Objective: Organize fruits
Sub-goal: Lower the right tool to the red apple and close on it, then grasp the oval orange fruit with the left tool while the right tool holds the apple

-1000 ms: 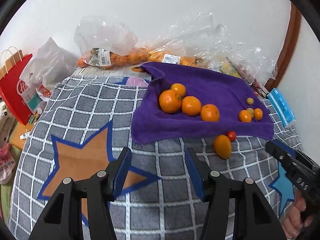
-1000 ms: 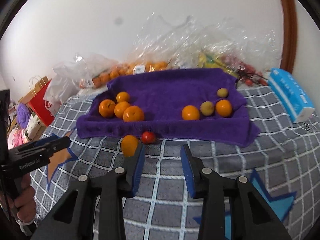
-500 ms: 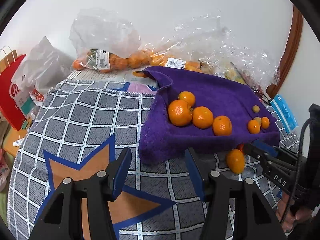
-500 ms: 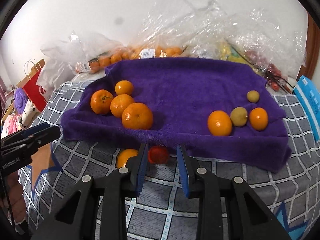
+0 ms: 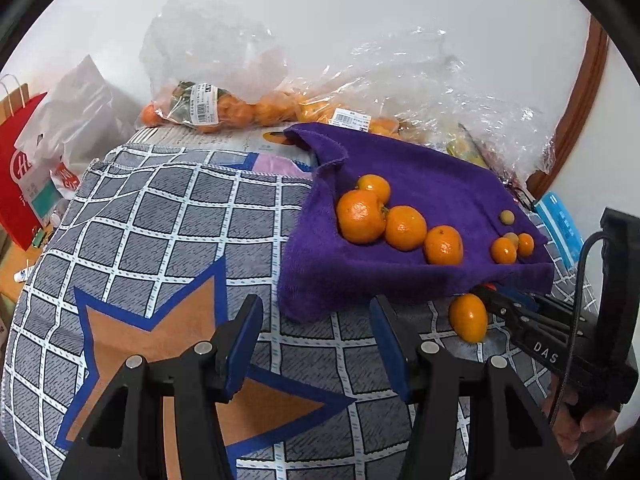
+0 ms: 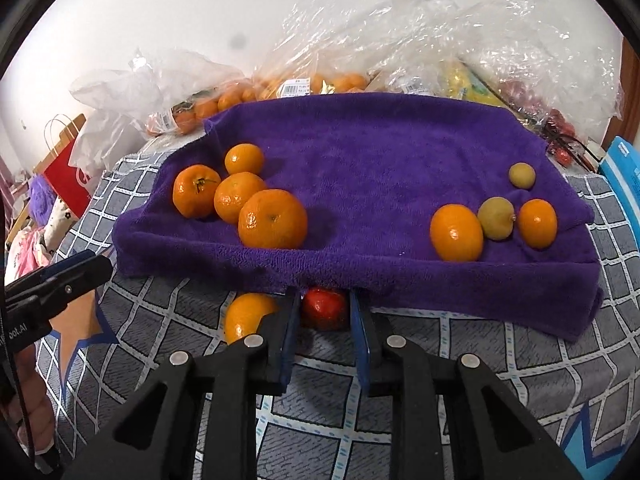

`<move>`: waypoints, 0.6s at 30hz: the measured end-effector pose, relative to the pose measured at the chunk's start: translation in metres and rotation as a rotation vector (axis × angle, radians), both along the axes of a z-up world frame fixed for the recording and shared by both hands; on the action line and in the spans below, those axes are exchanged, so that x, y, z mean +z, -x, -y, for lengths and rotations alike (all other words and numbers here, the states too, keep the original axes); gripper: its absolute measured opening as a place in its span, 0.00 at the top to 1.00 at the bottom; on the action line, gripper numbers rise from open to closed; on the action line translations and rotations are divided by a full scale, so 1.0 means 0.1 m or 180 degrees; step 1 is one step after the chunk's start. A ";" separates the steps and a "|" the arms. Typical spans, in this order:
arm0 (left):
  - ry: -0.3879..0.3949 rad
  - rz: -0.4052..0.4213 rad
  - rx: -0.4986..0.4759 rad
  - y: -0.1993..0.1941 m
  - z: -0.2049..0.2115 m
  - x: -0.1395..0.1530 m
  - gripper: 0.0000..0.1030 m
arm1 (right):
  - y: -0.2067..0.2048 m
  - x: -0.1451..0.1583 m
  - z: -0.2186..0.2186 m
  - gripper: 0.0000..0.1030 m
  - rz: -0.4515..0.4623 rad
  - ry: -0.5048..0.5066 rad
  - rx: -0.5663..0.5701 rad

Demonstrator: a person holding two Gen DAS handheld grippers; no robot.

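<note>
A purple towel (image 6: 380,152) lies on the grey checked cloth (image 5: 160,220). On its left sit several oranges (image 6: 272,220). On its right are small oranges (image 6: 456,232) and greenish fruits (image 6: 496,218). In front of the towel's near edge lie a loose orange (image 6: 244,316) and a small red tomato (image 6: 324,308). My right gripper (image 6: 324,304) is closing on the tomato, its blue pads pressing both sides. My left gripper (image 5: 316,312) is open over the cloth by the towel's near left corner, nothing between its fingers. The loose orange (image 5: 468,316) lies beside the right gripper's tip (image 5: 486,292).
Clear bags of oranges (image 5: 208,108) and crumpled plastic (image 6: 440,40) crowd the back against the wall. A blue tissue pack (image 5: 560,220) lies at the right edge. A red paper bag (image 5: 20,168) stands left, off the cloth. A hand holds each gripper.
My right gripper moved forward and down to the towel's near edge, and its jaws narrowed onto the red tomato. My left gripper drifted toward the towel at unchanged width.
</note>
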State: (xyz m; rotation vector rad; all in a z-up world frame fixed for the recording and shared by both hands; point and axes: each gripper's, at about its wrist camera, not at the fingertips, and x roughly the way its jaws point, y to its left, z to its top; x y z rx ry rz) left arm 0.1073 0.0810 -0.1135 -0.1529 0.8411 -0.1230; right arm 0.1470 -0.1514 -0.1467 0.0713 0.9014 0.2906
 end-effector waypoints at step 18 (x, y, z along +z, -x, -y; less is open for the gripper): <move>0.0086 -0.0187 -0.0359 0.15 0.68 0.02 0.48 | 0.68 0.42 0.76 0.76 0.0375 0.0033 -0.0323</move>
